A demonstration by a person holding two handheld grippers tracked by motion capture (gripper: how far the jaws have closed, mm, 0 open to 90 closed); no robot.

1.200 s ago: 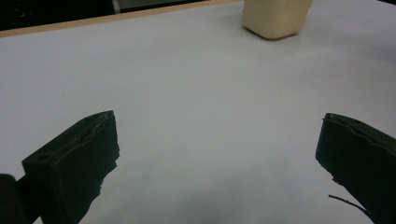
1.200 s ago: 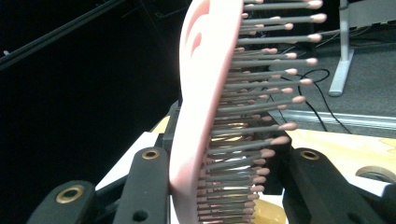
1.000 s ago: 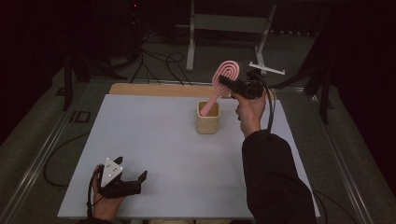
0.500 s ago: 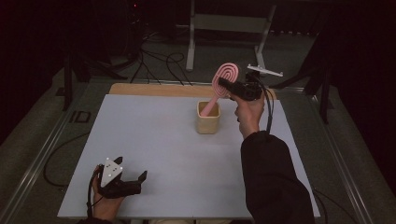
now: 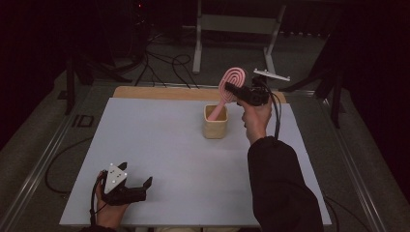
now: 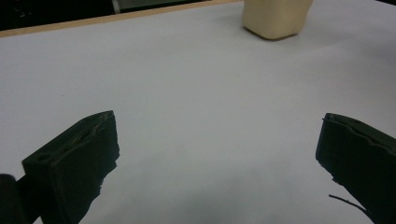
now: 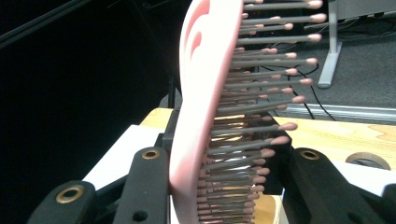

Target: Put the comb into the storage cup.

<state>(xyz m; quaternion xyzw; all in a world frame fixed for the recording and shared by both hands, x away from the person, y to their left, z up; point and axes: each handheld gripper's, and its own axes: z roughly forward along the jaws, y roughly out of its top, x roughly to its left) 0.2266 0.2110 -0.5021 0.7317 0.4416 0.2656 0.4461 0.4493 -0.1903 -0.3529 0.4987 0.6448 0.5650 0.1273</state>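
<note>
The hairbrush [image 5: 233,79] is showing a soft pink, its head marked with a pattern of concentric oval loops; in the right gripper view [image 7: 201,93] its bristles are showing grey with pink tips. The cup [image 5: 215,122] is showing a pale cream-beige. The table [image 5: 159,145] is wearing a light grey-white top, with a strip of light wood running along its far edge. The left gripper [image 5: 138,188] is showing black, with a grey plate dotted white on top. The right gripper [image 5: 231,90] is showing black too, with brass-coloured rings on its fingers [image 7: 144,186]. The sleeve [image 5: 278,188] is looking black.
</note>
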